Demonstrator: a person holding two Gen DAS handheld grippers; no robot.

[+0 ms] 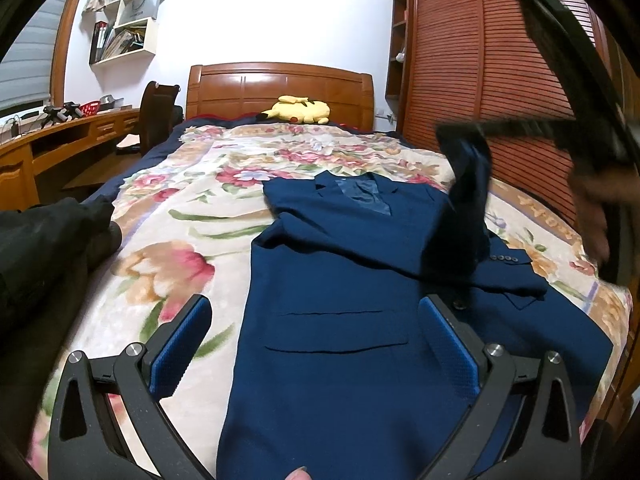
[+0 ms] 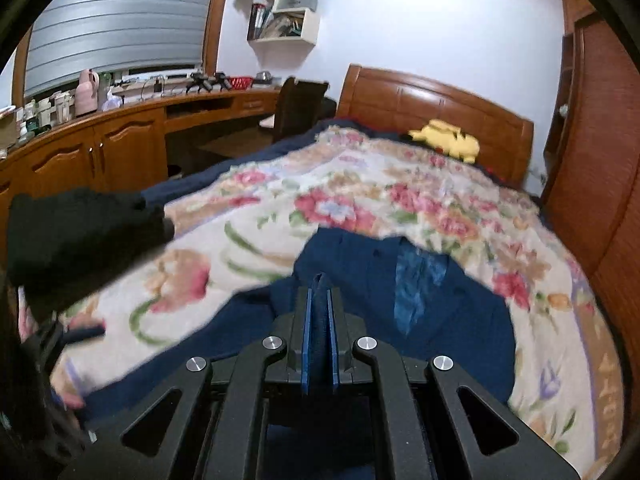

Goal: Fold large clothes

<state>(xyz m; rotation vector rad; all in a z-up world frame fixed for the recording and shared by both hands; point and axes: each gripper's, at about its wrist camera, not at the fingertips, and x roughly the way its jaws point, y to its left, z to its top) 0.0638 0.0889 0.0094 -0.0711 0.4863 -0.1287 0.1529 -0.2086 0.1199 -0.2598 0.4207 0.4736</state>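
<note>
Partly blurred, the right gripper [image 2: 319,312] pinches the blue jacket [image 1: 340,320]; left gripper [image 1: 316,320] spread.

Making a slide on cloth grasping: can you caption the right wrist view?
Right gripper shut on a pinched fold of the navy suit jacket lying on the floral blanket.

Right tongs [image 1: 460,140] blurred, jacket hem [image 1: 320,440] perhaps cropped
</note>
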